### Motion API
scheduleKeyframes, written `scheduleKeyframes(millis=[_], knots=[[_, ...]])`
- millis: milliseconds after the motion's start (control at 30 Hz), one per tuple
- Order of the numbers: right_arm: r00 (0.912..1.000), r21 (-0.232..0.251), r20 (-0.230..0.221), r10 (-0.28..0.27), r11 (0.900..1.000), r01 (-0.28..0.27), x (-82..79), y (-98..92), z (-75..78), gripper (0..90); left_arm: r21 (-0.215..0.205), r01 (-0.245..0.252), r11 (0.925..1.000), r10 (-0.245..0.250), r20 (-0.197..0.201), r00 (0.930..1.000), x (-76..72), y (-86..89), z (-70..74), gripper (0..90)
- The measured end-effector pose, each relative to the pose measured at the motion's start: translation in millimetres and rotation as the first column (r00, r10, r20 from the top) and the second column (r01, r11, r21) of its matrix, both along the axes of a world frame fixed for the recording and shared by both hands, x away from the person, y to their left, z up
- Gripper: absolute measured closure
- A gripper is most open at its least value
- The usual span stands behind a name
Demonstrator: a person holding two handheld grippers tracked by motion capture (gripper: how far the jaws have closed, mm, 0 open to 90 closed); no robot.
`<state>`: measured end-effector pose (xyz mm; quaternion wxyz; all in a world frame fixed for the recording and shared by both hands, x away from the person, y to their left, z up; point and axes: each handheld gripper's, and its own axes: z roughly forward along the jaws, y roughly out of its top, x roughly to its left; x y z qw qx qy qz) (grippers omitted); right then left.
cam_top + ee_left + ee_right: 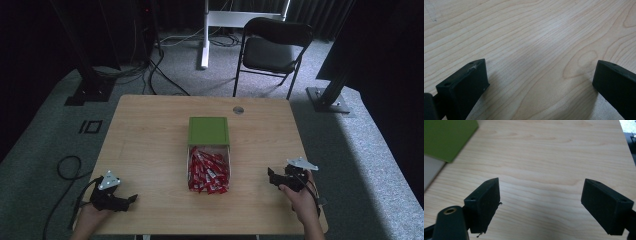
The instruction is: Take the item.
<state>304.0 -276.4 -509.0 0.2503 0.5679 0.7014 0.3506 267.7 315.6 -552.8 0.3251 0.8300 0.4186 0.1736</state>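
In the middle of the wooden table [150, 145] stands a box [209, 167] holding several red packets, its green lid [208, 131] resting just beyond it. My left gripper [134, 198] rests near the front left corner, held by a hand; its jaws stand wide apart over bare wood [539, 65]. My right gripper [270, 175] sits at the front right, level with the box and pointing toward it. Its jaws are wide apart as well, with only tabletop [541, 192] between them. The green lid [447, 137] shows at the upper left of the right gripper view.
A black folding chair [272, 50] and a white stand leg [205, 35] are behind the table on grey carpet. A small round grommet [238, 110] sits near the table's far edge. Cables [67, 167] lie on the floor at left.
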Motion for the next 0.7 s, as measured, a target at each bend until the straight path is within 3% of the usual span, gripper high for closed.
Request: scheduleKeyframes(millis=[333,700], knots=[[0.9961,0.021,0.047,0.075,0.997,-0.076,0.1,25.3,24.8,15.4,0.0,0.001,1.0,-0.001,0.0,1.0,0.1,0.1,0.0,0.8],[0.9843,0.052,0.098,0.147,0.987,-0.152,0.7,52.8,49.1,15.4,0.0,0.0,1.0,0.0,0.0,1.0,0.1,0.1,0.0,0.8]])
